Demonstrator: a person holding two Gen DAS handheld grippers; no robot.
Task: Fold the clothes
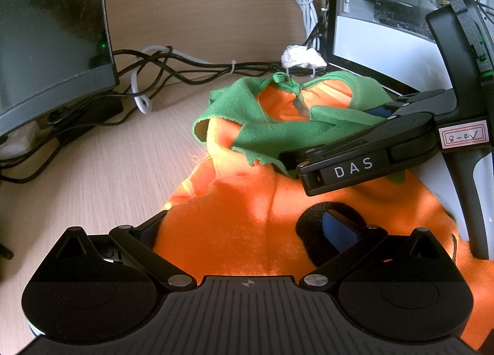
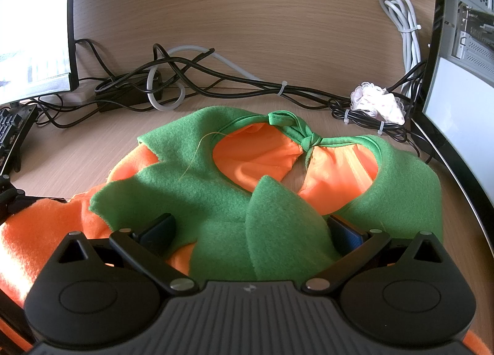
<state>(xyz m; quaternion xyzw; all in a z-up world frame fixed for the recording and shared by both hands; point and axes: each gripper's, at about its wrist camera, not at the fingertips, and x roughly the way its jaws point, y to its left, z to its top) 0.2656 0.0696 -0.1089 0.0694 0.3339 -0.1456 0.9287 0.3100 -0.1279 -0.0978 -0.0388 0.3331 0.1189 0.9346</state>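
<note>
An orange fleece garment [image 1: 247, 216] with a green leaf-shaped collar [image 1: 265, 126] lies on the light wood desk [image 1: 102, 169]. My left gripper [image 1: 247, 231] is open, its fingers wide apart over the orange body. My right gripper [image 2: 250, 231] is open too, its fingers [image 2: 157, 233] either side of the green collar [image 2: 216, 200], whose tie knot [image 2: 304, 139] lies beyond. The right gripper's black body [image 1: 355, 166] shows in the left wrist view, over the collar.
A monitor [image 1: 52, 37] stands at the back left and a computer case [image 1: 401, 0] at the back right. Black and white cables [image 2: 191, 77] run along the back wall. A small white lace cloth [image 2: 376, 102] lies by the case. A keyboard [image 2: 9, 132] is at the far left.
</note>
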